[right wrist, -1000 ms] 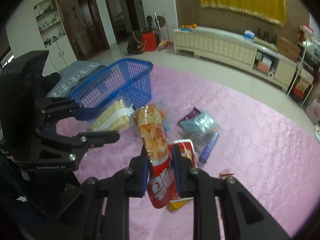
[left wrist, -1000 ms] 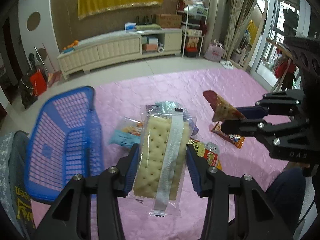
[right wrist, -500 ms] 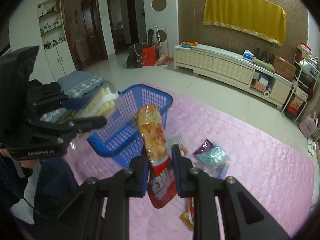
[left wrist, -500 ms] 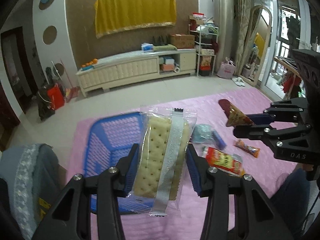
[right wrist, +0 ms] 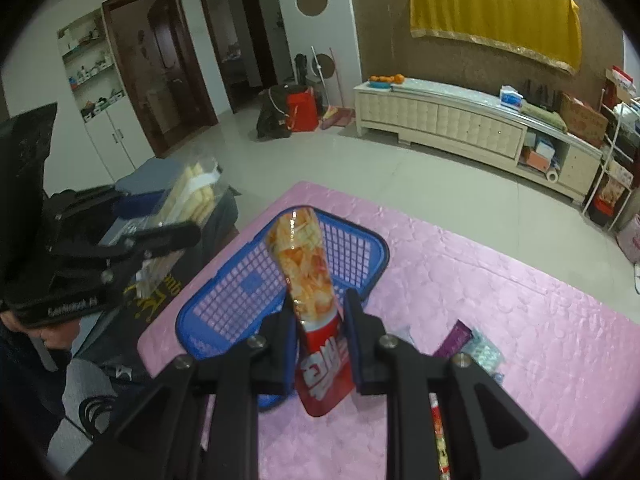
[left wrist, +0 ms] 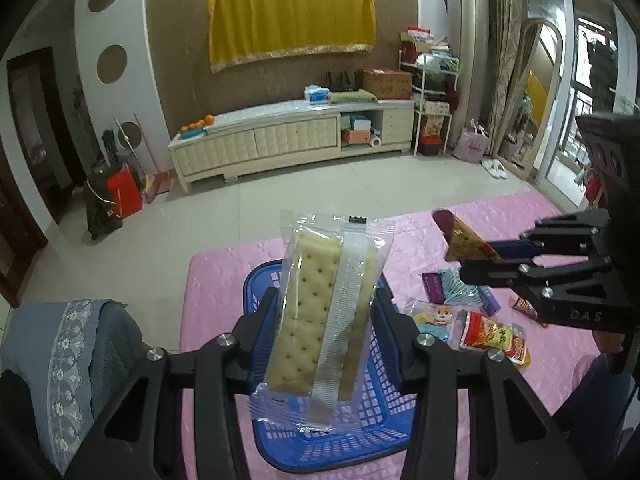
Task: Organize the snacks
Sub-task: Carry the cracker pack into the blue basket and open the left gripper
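Note:
My left gripper is shut on a clear-wrapped cracker pack and holds it upright above the blue plastic basket. My right gripper is shut on a red and orange chip bag, held upright near the basket's front rim. In the left wrist view the right gripper is at right with the chip bag. In the right wrist view the left gripper is at left with the cracker pack.
The basket stands at the left end of a pink quilted cloth. Several loose snack packets lie on the cloth to the basket's right. A grey cushion is left of the cloth. A low cabinet lines the far wall.
Both grippers have swung left toward the basket with their snacks. The cracker pack now hangs over the basket, and the chip bag has come up to its rim.

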`<state>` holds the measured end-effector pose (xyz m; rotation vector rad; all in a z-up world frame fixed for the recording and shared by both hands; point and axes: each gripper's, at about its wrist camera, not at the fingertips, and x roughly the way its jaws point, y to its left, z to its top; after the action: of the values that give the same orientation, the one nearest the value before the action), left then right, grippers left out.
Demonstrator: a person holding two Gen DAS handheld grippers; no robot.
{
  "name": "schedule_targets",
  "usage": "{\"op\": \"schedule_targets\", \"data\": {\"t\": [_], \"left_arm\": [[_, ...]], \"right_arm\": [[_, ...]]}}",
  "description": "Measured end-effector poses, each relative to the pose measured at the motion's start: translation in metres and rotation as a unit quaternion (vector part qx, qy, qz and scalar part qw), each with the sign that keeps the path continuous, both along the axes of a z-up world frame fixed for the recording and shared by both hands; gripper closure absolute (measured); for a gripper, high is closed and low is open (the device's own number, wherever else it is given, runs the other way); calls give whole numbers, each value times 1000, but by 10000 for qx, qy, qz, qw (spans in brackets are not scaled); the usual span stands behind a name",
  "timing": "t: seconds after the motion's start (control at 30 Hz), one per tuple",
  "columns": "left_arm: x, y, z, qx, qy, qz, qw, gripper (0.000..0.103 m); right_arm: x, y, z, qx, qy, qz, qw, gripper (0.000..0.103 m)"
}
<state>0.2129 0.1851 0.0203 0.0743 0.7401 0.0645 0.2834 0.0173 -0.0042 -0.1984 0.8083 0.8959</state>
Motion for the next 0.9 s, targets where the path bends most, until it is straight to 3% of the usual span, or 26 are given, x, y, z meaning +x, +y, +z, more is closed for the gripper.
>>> {"op": "schedule_targets", "data": {"t": [0.43,0.8,0.83,0.9], "left_arm": [[63,29,-65,-275,655,60,9975,59],[89,50,-92,-516,852,223,9948,59],[90,51,-94,-555,849,242,9945,57],[91,54,-94,-575,800,235,9949,37]], "right_arm": [[44,48,-61,-295,534,-111,9981,78],[55,45,-68,-297,599,-201,9976,78],[53,45,-68,-318,594,-192,9975,78],[52,47,-68,-382,608,-150,9973,78]]}}
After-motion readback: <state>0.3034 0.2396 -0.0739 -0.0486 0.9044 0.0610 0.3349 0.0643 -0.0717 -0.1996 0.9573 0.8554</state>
